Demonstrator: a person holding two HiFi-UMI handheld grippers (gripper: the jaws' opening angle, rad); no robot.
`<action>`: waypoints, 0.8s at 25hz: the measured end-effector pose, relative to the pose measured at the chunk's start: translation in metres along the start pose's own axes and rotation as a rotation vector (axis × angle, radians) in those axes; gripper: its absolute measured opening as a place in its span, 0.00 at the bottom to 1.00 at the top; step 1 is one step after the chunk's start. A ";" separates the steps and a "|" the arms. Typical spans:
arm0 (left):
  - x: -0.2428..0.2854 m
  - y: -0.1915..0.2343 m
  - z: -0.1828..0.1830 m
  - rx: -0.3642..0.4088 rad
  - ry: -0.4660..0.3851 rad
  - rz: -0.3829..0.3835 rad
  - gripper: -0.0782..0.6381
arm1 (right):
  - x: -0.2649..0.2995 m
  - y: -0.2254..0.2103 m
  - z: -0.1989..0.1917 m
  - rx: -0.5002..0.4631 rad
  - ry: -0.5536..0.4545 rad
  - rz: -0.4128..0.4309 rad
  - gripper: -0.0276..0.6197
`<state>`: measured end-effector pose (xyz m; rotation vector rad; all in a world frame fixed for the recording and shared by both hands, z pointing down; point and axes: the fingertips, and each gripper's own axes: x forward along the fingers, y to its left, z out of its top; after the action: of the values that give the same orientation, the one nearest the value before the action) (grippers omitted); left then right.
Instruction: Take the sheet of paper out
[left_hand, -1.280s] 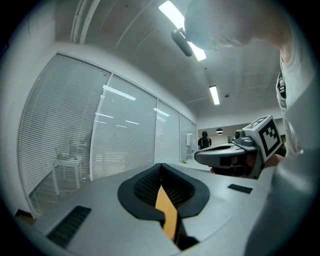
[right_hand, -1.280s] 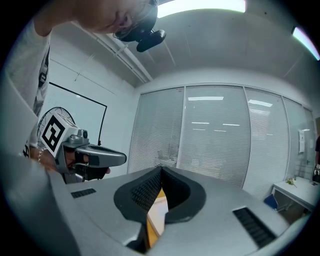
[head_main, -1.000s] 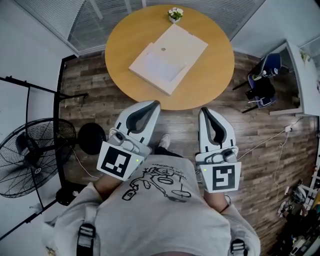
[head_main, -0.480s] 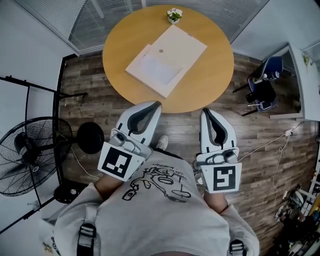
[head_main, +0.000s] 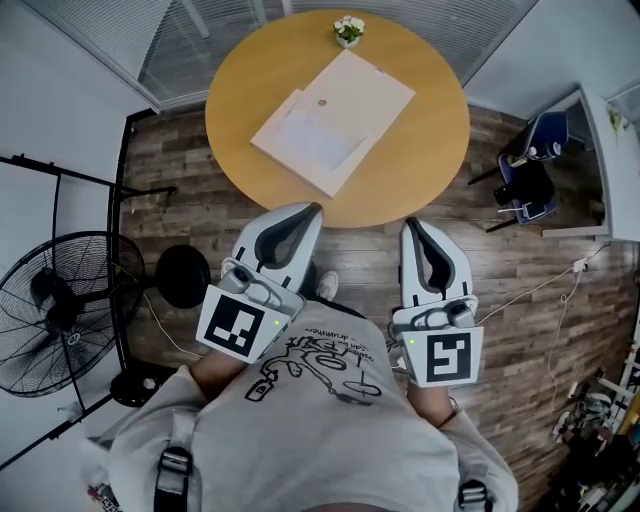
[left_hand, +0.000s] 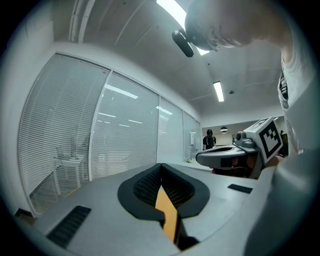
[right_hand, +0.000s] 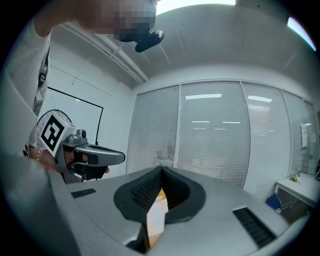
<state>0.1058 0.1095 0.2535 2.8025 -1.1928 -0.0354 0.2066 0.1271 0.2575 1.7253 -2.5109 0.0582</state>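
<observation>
A white flat envelope (head_main: 345, 100) with a small round button lies on the round wooden table (head_main: 430, 150). A paler rectangle (head_main: 305, 135) sits on its near-left part. Both grippers are held level in front of the person's chest, short of the table's near edge. My left gripper (head_main: 318, 207) is shut and empty, its tips meeting (left_hand: 160, 165). My right gripper (head_main: 409, 221) is shut and empty too (right_hand: 161, 170). Each gripper view shows the other gripper beside it (left_hand: 235, 152) (right_hand: 87, 156). The envelope does not appear in the gripper views.
A small potted plant (head_main: 350, 28) stands at the table's far edge. A floor fan (head_main: 55, 310) and a round black base (head_main: 183, 277) are at the left. A blue chair (head_main: 530, 165), a white desk (head_main: 610, 150) and floor cables (head_main: 560, 280) lie to the right. Blinds cover the glass walls behind.
Both grippers have shifted only slightly and stay shut. The table has slid a little to the left in the head view.
</observation>
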 end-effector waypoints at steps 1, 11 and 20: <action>0.001 0.001 0.000 -0.002 0.000 -0.002 0.14 | 0.001 0.000 0.000 -0.002 -0.001 -0.002 0.05; 0.009 0.026 -0.006 0.030 0.038 -0.017 0.14 | 0.028 0.004 0.005 -0.016 -0.009 0.002 0.05; 0.031 0.057 0.002 -0.021 -0.010 -0.011 0.14 | 0.065 0.000 0.008 -0.026 0.002 0.006 0.05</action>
<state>0.0861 0.0479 0.2571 2.7945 -1.1718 -0.0629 0.1826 0.0659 0.2556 1.7075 -2.5038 0.0273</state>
